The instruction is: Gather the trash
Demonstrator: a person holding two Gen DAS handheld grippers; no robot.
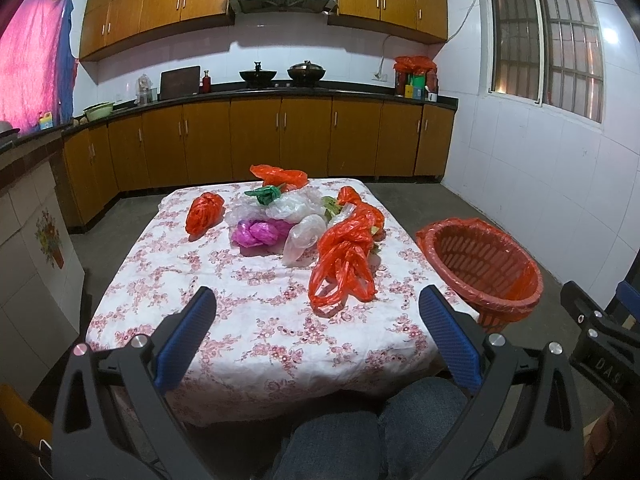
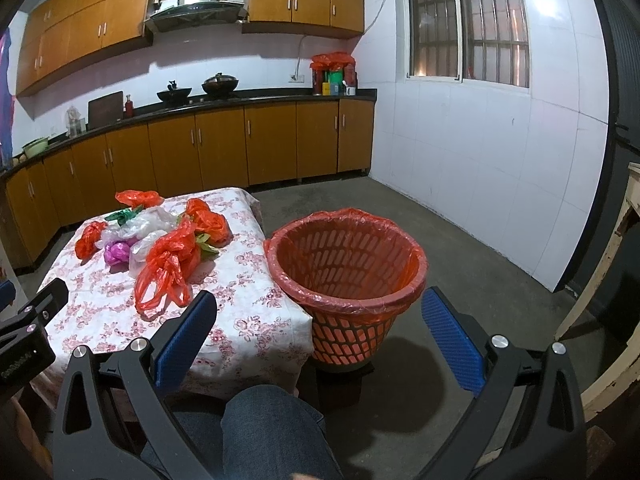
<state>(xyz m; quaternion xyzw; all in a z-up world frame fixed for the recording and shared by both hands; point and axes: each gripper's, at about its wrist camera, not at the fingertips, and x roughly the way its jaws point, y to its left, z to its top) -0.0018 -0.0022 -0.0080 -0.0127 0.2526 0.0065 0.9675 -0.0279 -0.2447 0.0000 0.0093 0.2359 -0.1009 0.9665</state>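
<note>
At the bottom of both frames, the person's denim-clad knees (image 1: 360,440) sit nearest the lens. Just above them the left tongs (image 1: 318,300) hang spread wide over the near edge of the desk (image 1: 248,344), gripping nothing. The right tongs (image 2: 320,302) gape just as wide and empty, pointing level at the red lined basket (image 2: 346,276) on the floor beside the desk. Farther back, mid-frame, crumpled plastic bags (image 1: 344,256) in orange, clear, pink and green lie heaped on the floral cloth.
</note>
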